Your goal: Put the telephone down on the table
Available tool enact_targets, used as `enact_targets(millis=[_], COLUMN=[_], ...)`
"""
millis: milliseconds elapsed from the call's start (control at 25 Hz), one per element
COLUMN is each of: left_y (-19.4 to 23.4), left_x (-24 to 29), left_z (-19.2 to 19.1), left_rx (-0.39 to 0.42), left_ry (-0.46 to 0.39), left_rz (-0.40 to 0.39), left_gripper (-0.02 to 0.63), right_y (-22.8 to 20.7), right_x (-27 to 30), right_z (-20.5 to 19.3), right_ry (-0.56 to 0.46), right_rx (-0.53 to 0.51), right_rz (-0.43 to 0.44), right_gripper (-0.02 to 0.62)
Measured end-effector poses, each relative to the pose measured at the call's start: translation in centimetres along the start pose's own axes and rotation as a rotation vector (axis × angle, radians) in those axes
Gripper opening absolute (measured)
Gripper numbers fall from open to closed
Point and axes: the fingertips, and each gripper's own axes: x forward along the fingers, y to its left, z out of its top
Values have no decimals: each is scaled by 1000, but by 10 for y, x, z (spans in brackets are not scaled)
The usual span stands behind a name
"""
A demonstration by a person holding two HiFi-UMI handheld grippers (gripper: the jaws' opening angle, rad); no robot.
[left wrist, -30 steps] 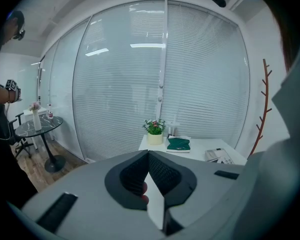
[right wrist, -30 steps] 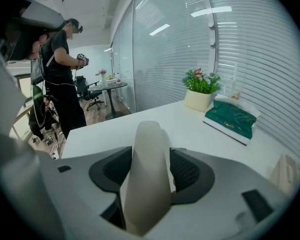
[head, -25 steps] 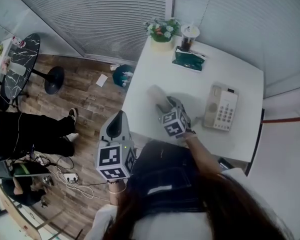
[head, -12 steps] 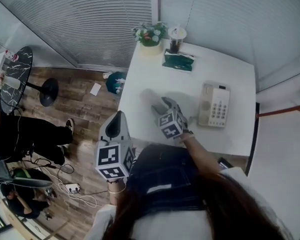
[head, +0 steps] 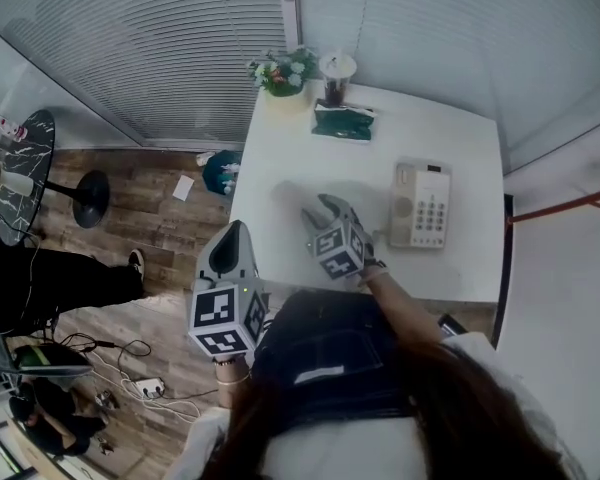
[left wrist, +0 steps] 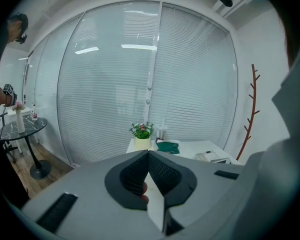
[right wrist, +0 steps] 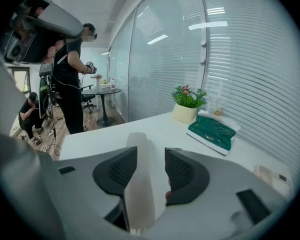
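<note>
The beige telephone base (head: 417, 204) sits on the white table (head: 460, 138) toward its right side. My right gripper (head: 317, 211) hovers over the table's front middle, left of the base. In the right gripper view a pale handset (right wrist: 139, 184) lies lengthwise between the jaws of my right gripper (right wrist: 151, 151), close to the left pad, with a gap to the right pad. Those jaws have just been closing. The handset looks to be resting on the tabletop. My left gripper (head: 234, 233) hangs off the table's left edge over the floor. Its jaws meet at the tips (left wrist: 148, 152) with nothing between them.
A potted plant (head: 280, 71), a lidded cup (head: 335, 73) and a green packet (head: 342, 121) stand at the table's far edge, against window blinds. A black round side table (head: 20, 168), a person (head: 40, 278) and floor cables lie to the left. A coat rack (head: 570, 208) stands right.
The whole head view has slid left and up. Both grippers keep nearly the same places relative to the table and the telephone base.
</note>
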Motion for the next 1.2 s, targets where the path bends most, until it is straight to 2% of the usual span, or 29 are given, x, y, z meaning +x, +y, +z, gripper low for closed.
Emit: enact_targets(millis=[240, 480, 560, 840, 1040, 1200], left_y=[-9, -19, -24, -38, -48, -56], left_x=[7, 15, 18, 28, 35, 43], left_z=[2, 5, 7, 13, 15, 18], left_rx=[13, 30, 36, 71, 82, 101], left_ry=[1, -1, 1, 4, 17, 8], left_rz=[-32, -63, -75, -106, -123, -135], left_gripper=[0, 0, 0, 0, 0, 0], right_y=[-15, -30, -35, -49, -62, -74], right_x=[-10, -20, -23, -31, -37, -42], right_z=[0, -1, -4, -7, -8, -11], right_ry=[-13, -18, -17, -27, -41, -48], right_rx=[17, 46, 61, 97, 114, 120], right_rz=[-57, -96, -111, -125, -150, -170], right_gripper=[137, 135, 110, 106, 56, 53])
